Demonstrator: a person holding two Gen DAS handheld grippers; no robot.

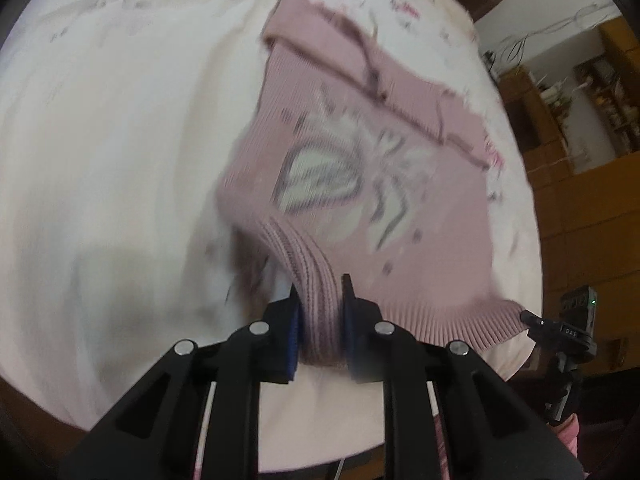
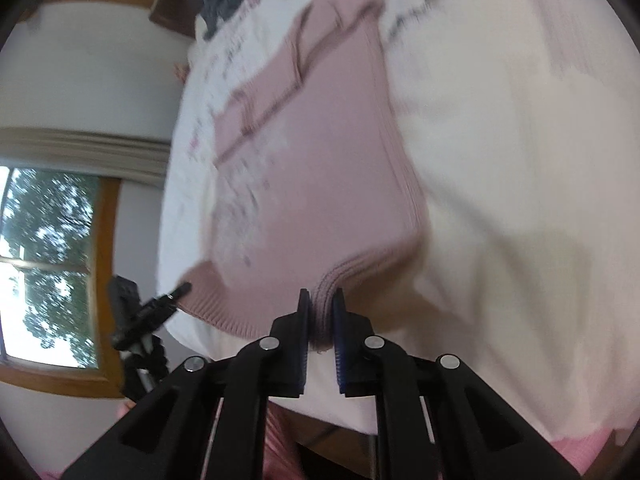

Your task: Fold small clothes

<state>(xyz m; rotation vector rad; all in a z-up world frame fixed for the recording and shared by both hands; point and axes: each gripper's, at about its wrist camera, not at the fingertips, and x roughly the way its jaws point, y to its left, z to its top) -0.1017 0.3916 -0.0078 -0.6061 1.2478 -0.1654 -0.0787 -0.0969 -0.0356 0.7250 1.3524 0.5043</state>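
On the near edge of the pale bed sheet (image 1: 120,140), a small pink knit sweater (image 1: 420,208) lies spread out, its ribbed hem toward the grippers and its folded collar at the far end, so its long axis runs away from both. The left gripper (image 1: 320,312) pinches the left hem corner, bunching the chunky ribbing; the right gripper (image 2: 320,312) clamps the right hem corner likewise. Both sit equally near. Folding likely means carrying the hem far toward the collar. The knit looks soft, thick, with a white-grey motif.
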